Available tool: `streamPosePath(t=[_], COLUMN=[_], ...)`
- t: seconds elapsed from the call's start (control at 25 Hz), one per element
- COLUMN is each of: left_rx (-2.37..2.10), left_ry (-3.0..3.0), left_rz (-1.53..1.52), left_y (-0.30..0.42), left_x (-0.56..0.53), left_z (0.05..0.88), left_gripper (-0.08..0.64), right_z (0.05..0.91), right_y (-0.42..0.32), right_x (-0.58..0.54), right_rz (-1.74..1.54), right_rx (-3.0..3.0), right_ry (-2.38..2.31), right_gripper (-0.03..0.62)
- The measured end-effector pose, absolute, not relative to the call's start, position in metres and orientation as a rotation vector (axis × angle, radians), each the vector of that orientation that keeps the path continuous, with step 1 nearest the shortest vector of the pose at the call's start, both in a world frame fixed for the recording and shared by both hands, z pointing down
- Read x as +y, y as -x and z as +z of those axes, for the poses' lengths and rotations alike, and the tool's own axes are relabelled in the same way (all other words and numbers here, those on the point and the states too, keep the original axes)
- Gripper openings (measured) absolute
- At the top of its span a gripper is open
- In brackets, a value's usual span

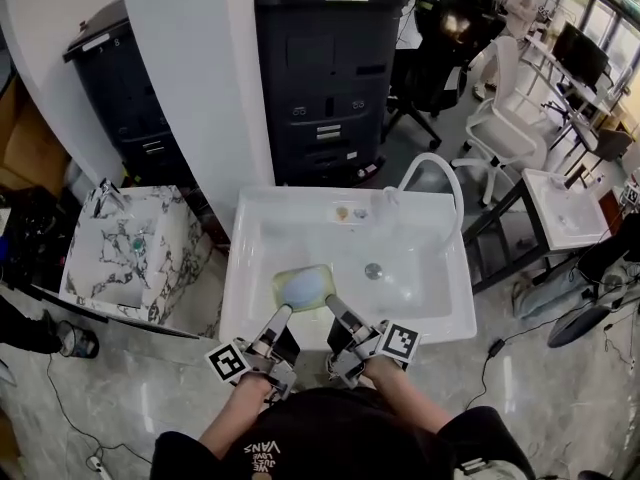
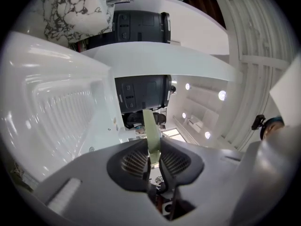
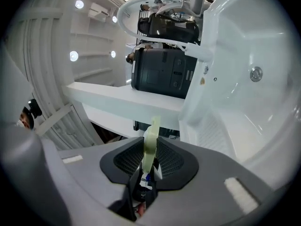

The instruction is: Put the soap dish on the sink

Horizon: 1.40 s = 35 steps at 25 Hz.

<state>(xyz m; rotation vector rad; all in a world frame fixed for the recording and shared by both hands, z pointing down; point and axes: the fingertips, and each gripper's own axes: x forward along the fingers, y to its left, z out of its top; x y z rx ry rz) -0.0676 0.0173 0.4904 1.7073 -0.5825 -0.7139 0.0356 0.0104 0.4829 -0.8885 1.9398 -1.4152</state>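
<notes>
Head view: I look steeply down on a white sink (image 1: 250,268) filling the middle of the scene, its drain (image 1: 373,270) just toward three o'clock of centre and a white arched faucet (image 1: 432,164) at about two o'clock. The pale green soap dish (image 1: 322,273) hangs over the basin toward six o'clock, near the front rim, with a pale bluish oval (image 1: 300,289) lying in it. The left gripper (image 1: 285,313) reaches up from seven o'clock to the dish's near left edge, and the right gripper (image 1: 330,304) from five o'clock to its near right edge. A marble-patterned basin (image 1: 165,228) sits at nine o'clock, a dark cabinet (image 1: 330,78) at twelve, and a white office chair (image 1: 500,118) at two. Left gripper view: the left gripper (image 2: 153,158) has its two dark ribbed pads closed on the thin green edge of the soap dish (image 2: 150,128), which rises toward twelve o'clock; the white sink (image 2: 56,102) wall fills nine o'clock. Right gripper view: the right gripper (image 3: 147,158) likewise pinches the soap dish (image 3: 152,134) edge-on between its pads, with the sink (image 3: 263,117) and drain (image 3: 256,73) at three o'clock.
</notes>
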Motion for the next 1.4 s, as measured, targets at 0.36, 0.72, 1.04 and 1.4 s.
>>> streamPosePath(t=[0.36, 0.72, 1.04, 1.4], left_rx=[-0.647, -0.712, -0.698, -0.674], left_ry=[-1.697, -1.694, -1.693, -1.718], left_rz=[-0.753, -0.784, -0.755, -0.692], left_y=[0.034, 0.026, 0.035, 0.045], left_x=[-0.025, -0.059, -0.092, -0.128], left_z=[0.498, 0.513, 0.529, 0.55], left_gripper=[0.132, 0.132, 0.132, 0.132], right_z=[0.493, 0.51, 0.525, 0.552], right_y=[-0.069, -0.075, -0.067, -0.059], right_x=[-0.039, -0.077, -0.109, -0.138], right_rz=[-1.458, -1.494, -1.473, -1.478], right_rx=[1.978, 2.005, 1.978, 1.916], right_ry=[0.827, 0.784, 0.804, 0.889], right_gripper=[0.075, 0.075, 0.075, 0.075])
